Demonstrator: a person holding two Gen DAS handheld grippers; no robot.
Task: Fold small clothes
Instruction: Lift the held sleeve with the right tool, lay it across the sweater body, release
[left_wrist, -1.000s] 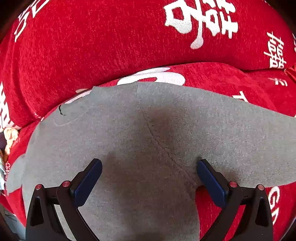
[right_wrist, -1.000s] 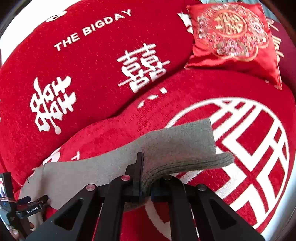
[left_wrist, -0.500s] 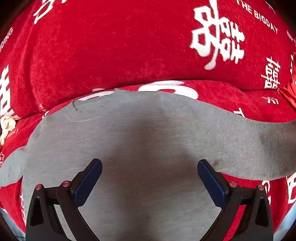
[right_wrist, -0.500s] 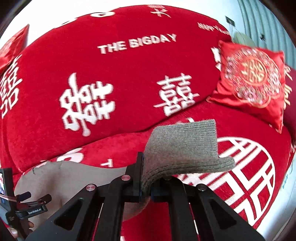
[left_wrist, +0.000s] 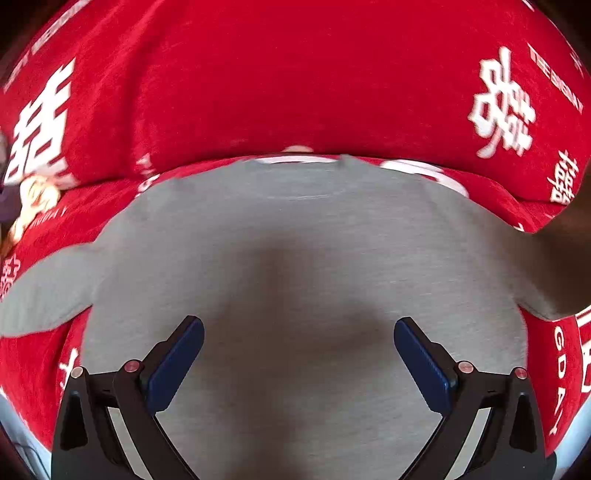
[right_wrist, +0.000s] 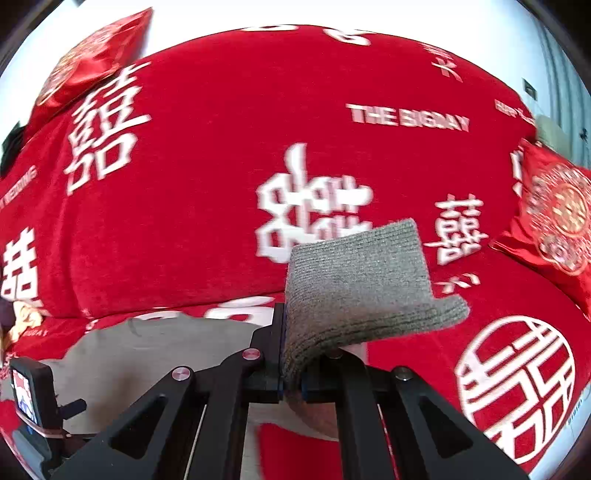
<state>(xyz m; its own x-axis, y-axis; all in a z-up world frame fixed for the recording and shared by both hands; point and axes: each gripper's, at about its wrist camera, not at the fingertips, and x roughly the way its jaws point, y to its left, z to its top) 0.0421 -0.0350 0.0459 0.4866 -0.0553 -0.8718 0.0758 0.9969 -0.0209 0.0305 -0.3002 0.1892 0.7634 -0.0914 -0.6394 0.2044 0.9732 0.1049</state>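
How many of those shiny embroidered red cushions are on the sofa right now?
2. One embroidered cushion sits atop the sofa back at upper left; the other embroidered cushion leans at the right end. Others may be out of view.

The grey garment (left_wrist: 295, 258) is looking like soft, matt knit cloth, its cuff (right_wrist: 354, 280) showing coarse ribbing. The sofa cover (right_wrist: 207, 155) is showing as plush red velvety fabric with flat white print. The cushion (right_wrist: 554, 206) is gleaming like satin. The right gripper (right_wrist: 291, 373) is looking like matt black plastic with shiny metal rivets; the left gripper's pads (left_wrist: 173, 365) are appearing smooth and blue.
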